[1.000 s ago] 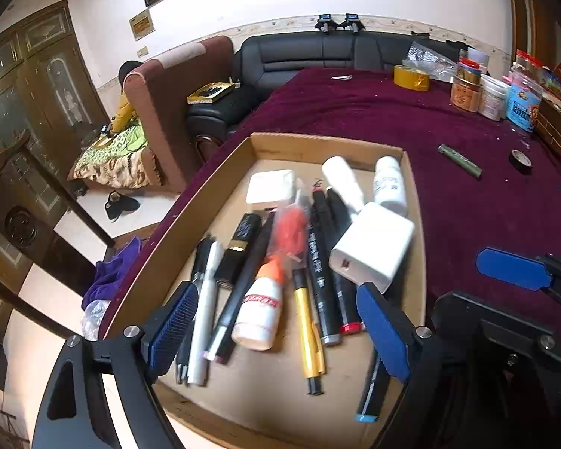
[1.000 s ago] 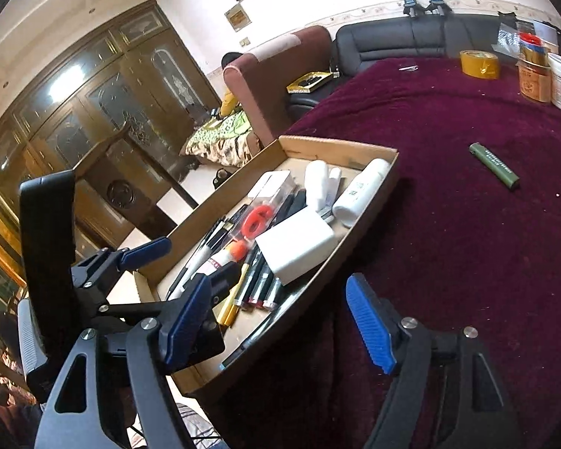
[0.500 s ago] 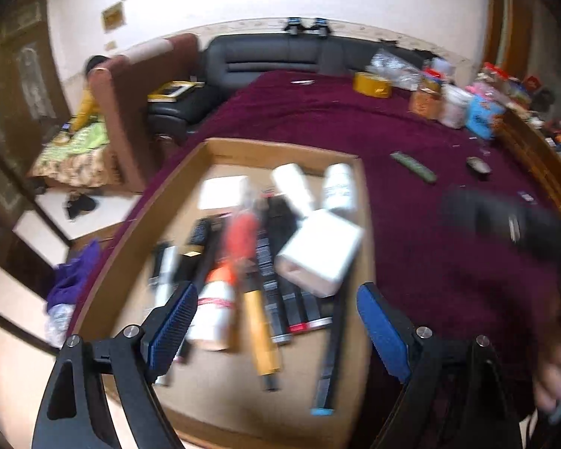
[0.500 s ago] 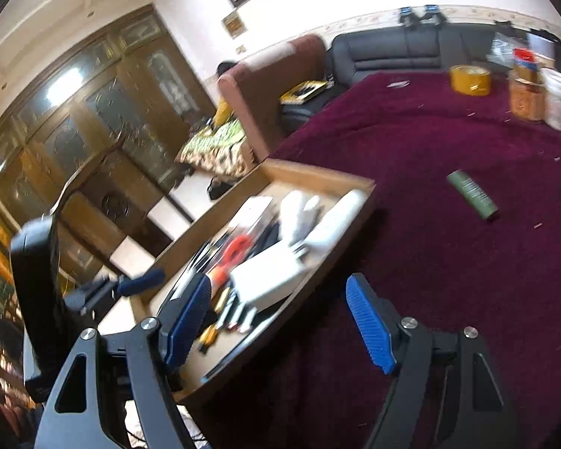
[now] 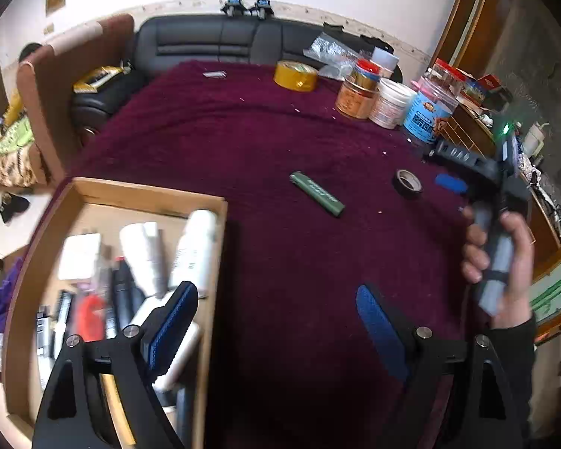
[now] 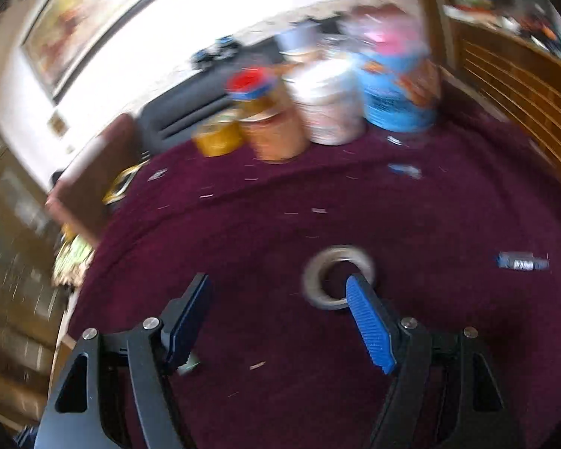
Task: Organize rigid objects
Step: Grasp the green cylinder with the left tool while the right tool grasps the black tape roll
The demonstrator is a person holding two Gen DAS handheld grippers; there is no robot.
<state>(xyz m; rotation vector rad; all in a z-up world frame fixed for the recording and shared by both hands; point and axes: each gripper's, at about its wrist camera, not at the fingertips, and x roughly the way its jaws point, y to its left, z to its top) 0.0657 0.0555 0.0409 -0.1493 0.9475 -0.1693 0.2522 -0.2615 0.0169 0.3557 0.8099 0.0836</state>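
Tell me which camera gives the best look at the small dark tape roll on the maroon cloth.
Left wrist view: the small tape roll is sharp and unobstructed, though far off. In the right wrist view it is nearer but blurred, partly hidden by a blue finger.

Left gripper (image 5: 276, 321) gapes empty over the maroon cloth (image 5: 280, 262); cardboard tray (image 5: 149, 194) at nine o'clock, green lighter (image 5: 316, 193) at twelve.

A black sofa (image 5: 220, 43) sits at twelve o'clock, behind the dark red table cover (image 5: 224, 131). A brown armchair (image 5: 52, 86) stands at ten o'clock with a yellow box (image 5: 97, 78) just beside it on the sofa. At one o'clock some jars stand close together: an orange jar (image 5: 355, 99), a white tub (image 5: 391, 103) and a blue tub (image 5: 426, 116).
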